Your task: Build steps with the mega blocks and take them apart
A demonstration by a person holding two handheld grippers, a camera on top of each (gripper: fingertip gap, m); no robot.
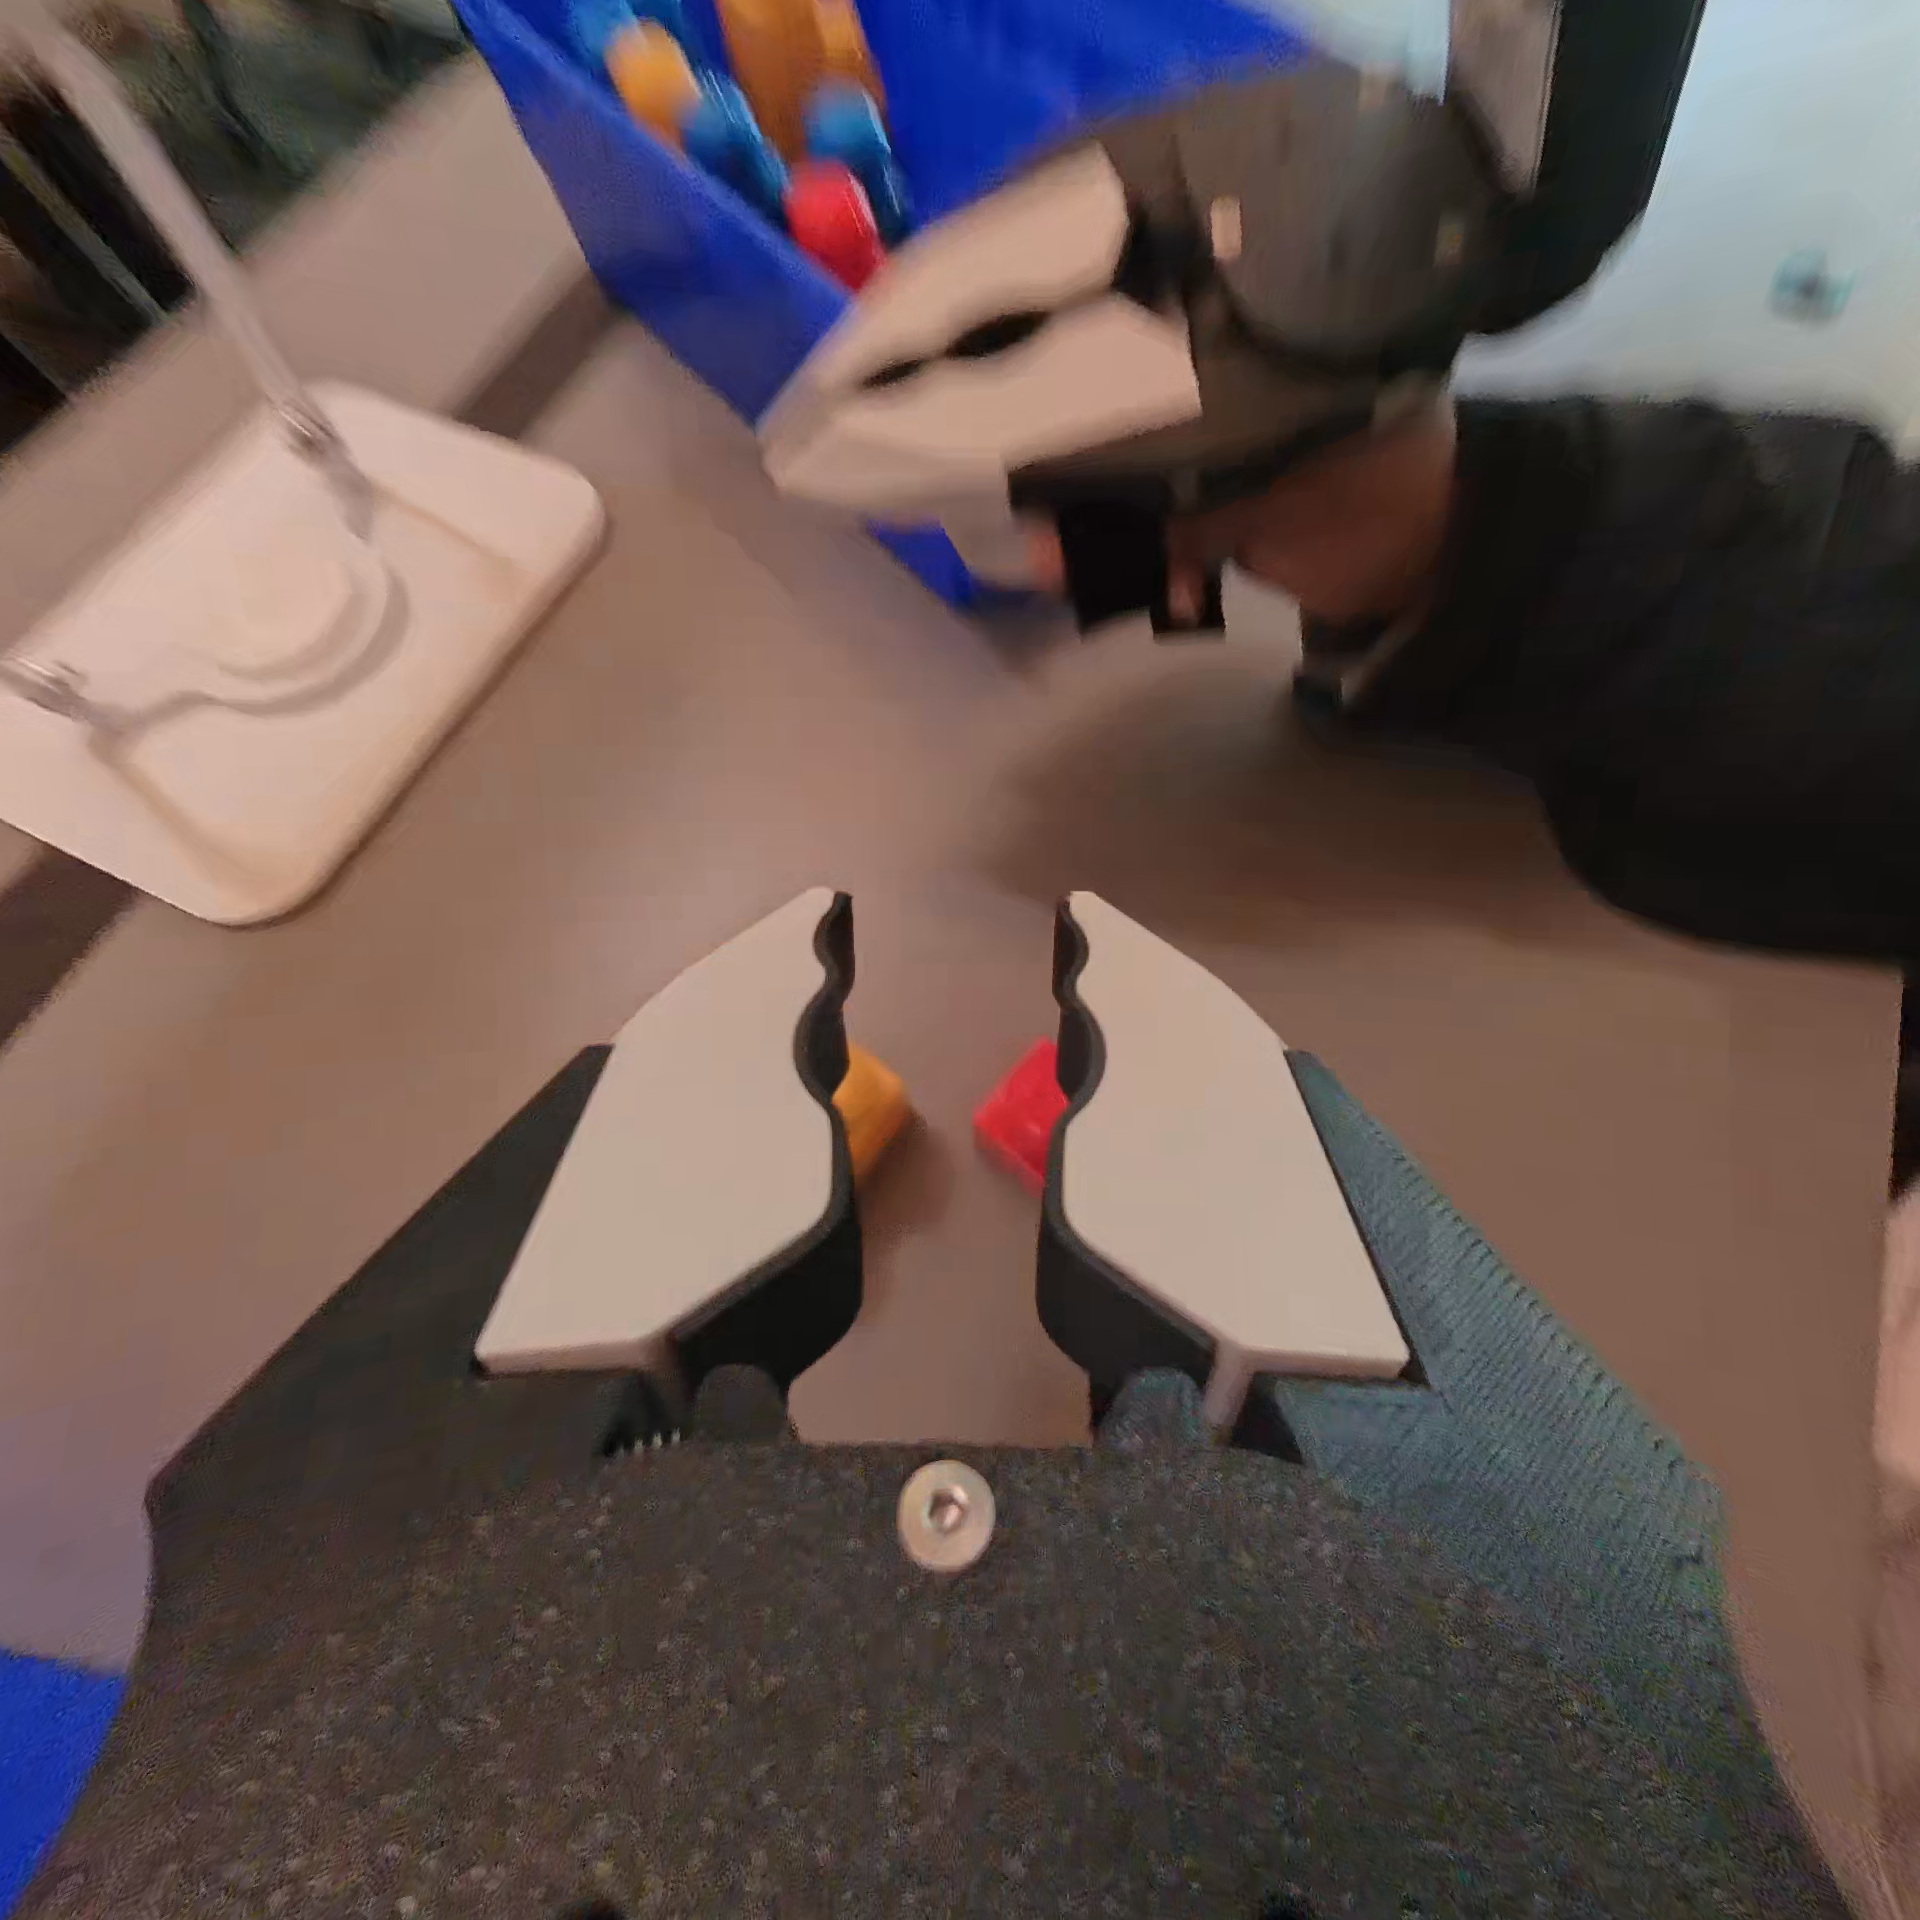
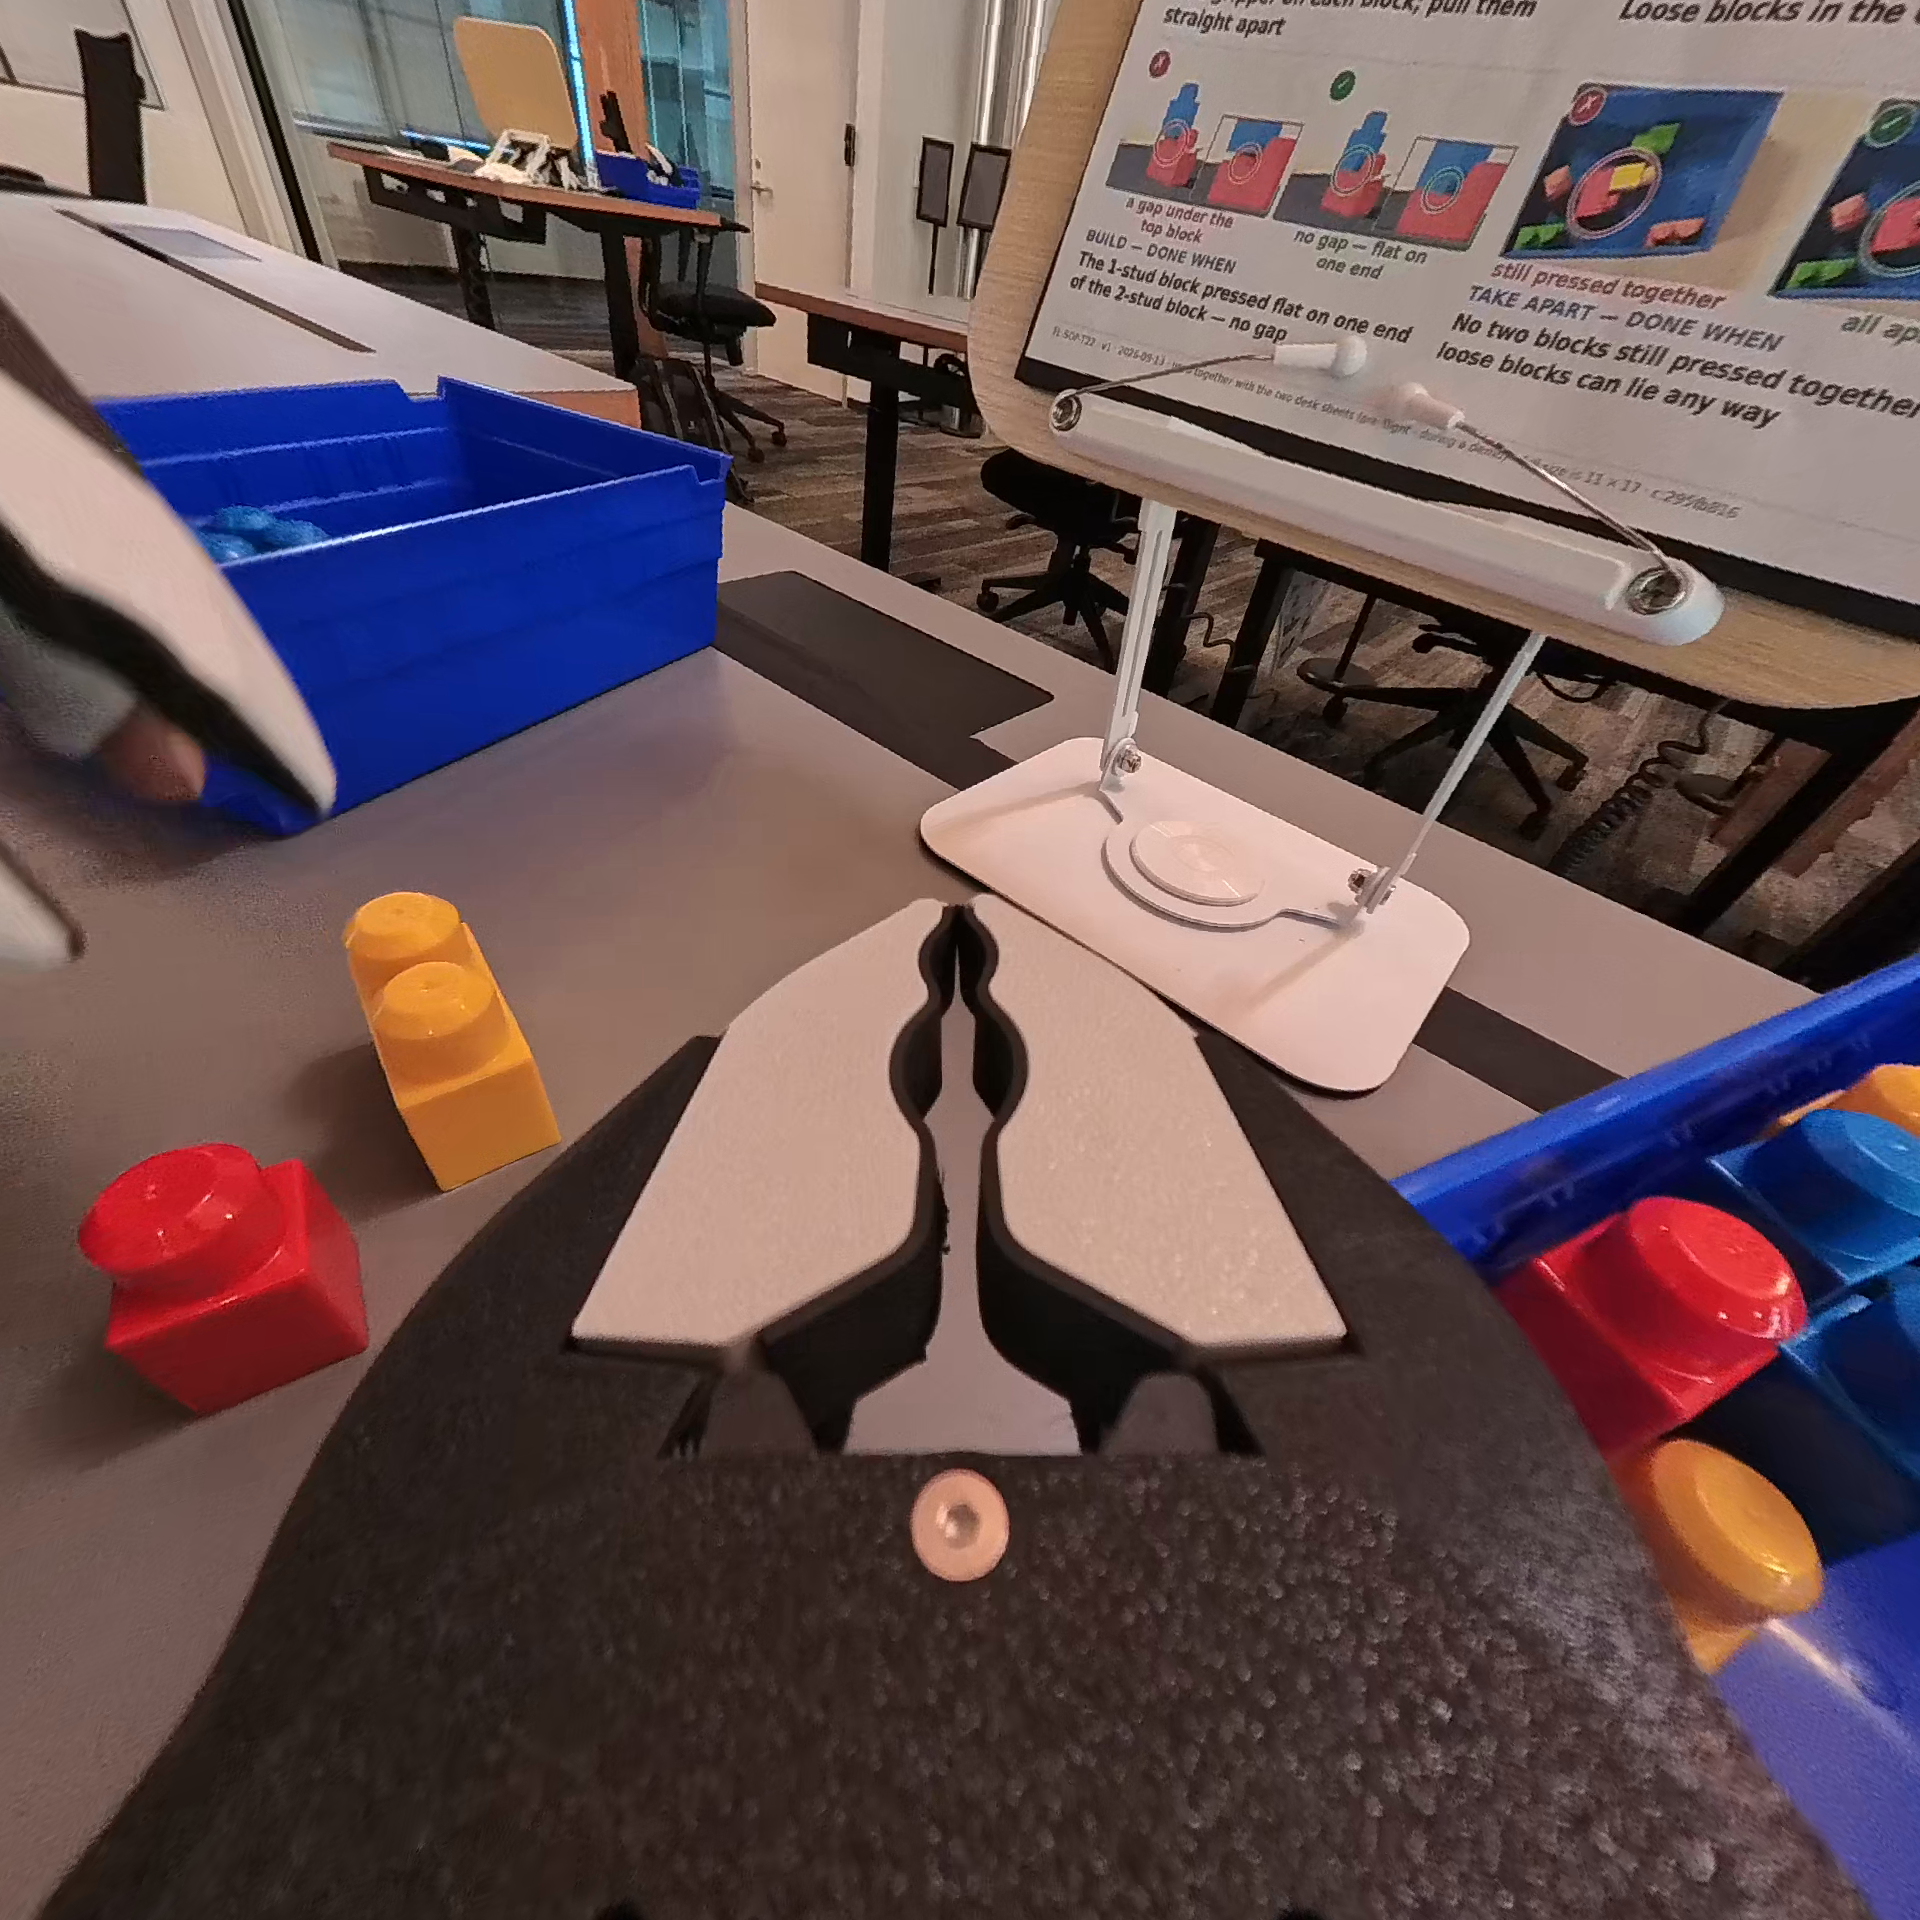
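A yellow two-stud block [image 2: 447,1039] and a red one-stud block [image 2: 229,1273] stand apart on the grey table, left of my right gripper [image 2: 954,920], which is shut and empty above the table. In the left wrist view my left gripper [image 1: 954,914] is open and empty above the table; the yellow block [image 1: 871,1107] and the red block [image 1: 1023,1112] peek out below, between its fingers. The right gripper [image 1: 831,416] shows blurred at the far right of that view. The left gripper's fingers [image 2: 156,623] show at the left edge of the right wrist view.
A blue bin [image 2: 1621,1143] with several loose blocks sits at the right; it also shows in the left wrist view [image 1: 675,260]. Another blue bin [image 2: 499,613] stands at the back left. A white stand base [image 2: 1195,904] holds an instruction sheet [image 2: 1507,229] ahead. A dark sleeve [image 1: 1662,675] is at right. The grippers' ends are close to 12 cm from one another.
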